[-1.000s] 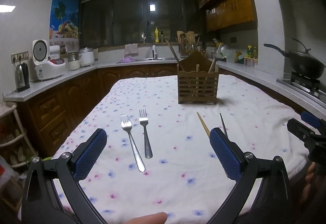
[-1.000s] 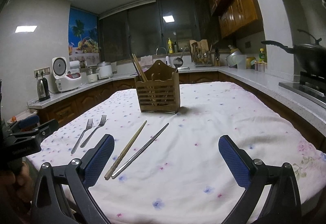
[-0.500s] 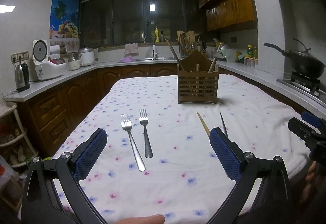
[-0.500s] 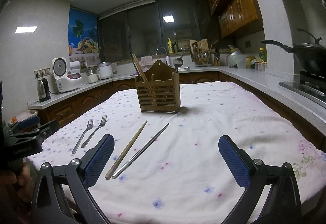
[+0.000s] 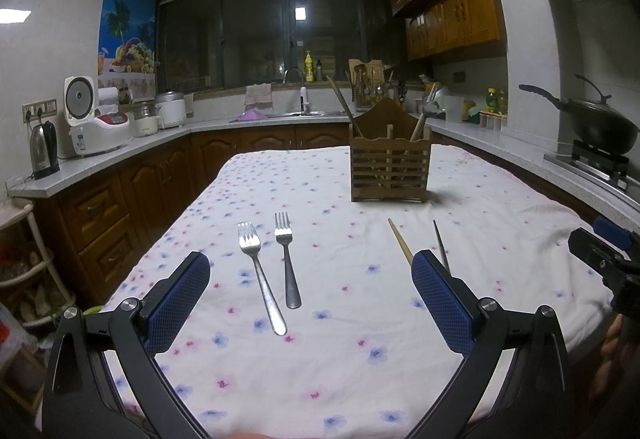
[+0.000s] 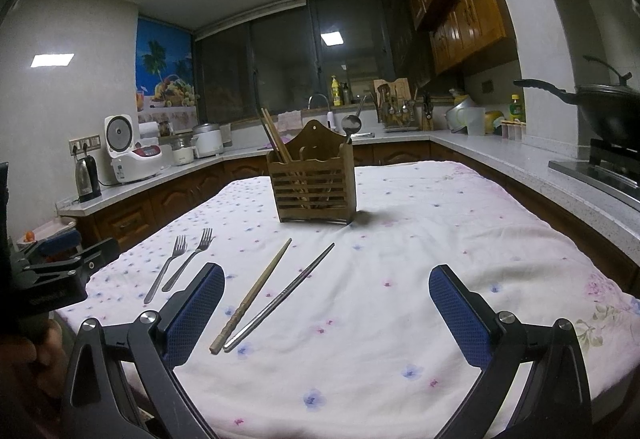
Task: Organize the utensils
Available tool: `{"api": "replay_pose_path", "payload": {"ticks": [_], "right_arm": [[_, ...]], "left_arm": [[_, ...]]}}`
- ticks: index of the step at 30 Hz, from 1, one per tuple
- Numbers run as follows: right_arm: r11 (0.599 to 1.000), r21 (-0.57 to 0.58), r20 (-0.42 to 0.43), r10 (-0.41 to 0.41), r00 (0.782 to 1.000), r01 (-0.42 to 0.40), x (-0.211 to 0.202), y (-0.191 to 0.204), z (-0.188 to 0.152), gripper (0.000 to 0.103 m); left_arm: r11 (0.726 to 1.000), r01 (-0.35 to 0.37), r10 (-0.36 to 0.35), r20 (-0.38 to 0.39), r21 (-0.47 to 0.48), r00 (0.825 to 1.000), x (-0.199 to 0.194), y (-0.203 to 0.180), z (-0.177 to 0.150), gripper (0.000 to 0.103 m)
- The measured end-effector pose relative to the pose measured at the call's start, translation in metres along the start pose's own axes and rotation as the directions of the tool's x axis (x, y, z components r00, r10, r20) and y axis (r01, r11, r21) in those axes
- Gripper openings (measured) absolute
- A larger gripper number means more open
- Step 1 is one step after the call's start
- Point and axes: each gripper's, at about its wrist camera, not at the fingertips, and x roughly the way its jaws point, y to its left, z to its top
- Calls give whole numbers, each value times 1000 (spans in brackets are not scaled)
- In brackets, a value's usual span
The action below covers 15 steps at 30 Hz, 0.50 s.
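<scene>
Left wrist view: left gripper (image 5: pixel 311 297) fills the lower frame, blue pads spread wide with nothing between them, hanging over the near edge of the flowered tablecloth (image 5: pixel 340 371). Two forks (image 5: pixel 276 267) lie side by side at centre frame, tines pointing away, handles toward the camera, slightly splayed and not touching. Wooden utensil holder (image 5: pixel 390 172) stands upright right of centre, further back on the cloth; chopsticks and a spoon stick up out of it. Wooden chopstick (image 5: pixel 400 241) and metal chopstick (image 5: pixel 441 245) show just above the right pad, their lower ends hidden behind it. Right gripper's dark body enters at the right edge. Right wrist view: right gripper (image 6: pixel 326 303) likewise wide apart and empty, low in frame. Both chopsticks lie diagonally at centre, near ends close together, far ends fanning toward the holder. Forks sit at middle left, well apart from the chopsticks.
</scene>
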Motion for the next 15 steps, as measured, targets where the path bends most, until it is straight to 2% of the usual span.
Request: {"api": "replay_pose_path", "payload": {"ticks": [15], "right_arm": [[1000, 3, 2, 1, 1000, -1, -1, 0, -1, 103]], "left_arm": [[1000, -1, 1, 0, -1, 1000, 1, 1, 0, 103]]}}
